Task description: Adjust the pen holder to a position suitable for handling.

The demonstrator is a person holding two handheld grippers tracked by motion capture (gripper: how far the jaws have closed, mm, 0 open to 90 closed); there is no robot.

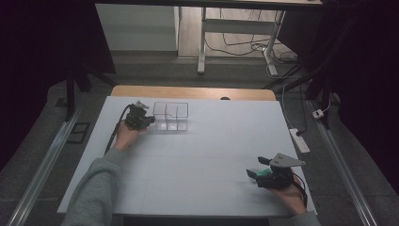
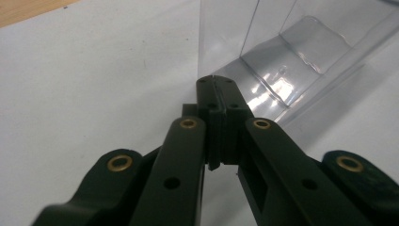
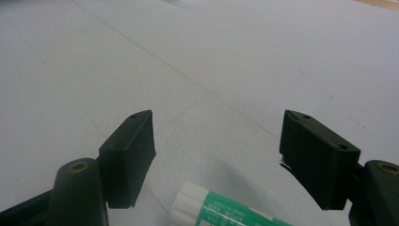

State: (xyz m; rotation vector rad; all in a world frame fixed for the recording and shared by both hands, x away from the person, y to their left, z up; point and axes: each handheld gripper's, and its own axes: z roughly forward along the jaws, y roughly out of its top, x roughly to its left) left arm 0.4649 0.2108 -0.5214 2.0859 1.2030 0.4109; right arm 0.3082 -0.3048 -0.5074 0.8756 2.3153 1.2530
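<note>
A clear plastic box with several compartments stands at the far left of the white table top. My left gripper is right beside its left wall. In the left gripper view the gripper is shut, its tips at the box's near bottom corner; I cannot tell whether they pinch the thin wall. My right gripper rests near the front right edge. It is open, and a green glue stick with a white cap lies on the table between its jaws, untouched by the pads. The same glue stick shows green at the right gripper's tips.
A strip of bare wood runs along the table's far edge. On the floor to the right lies a white power strip with cables. A metal desk frame stands beyond the table.
</note>
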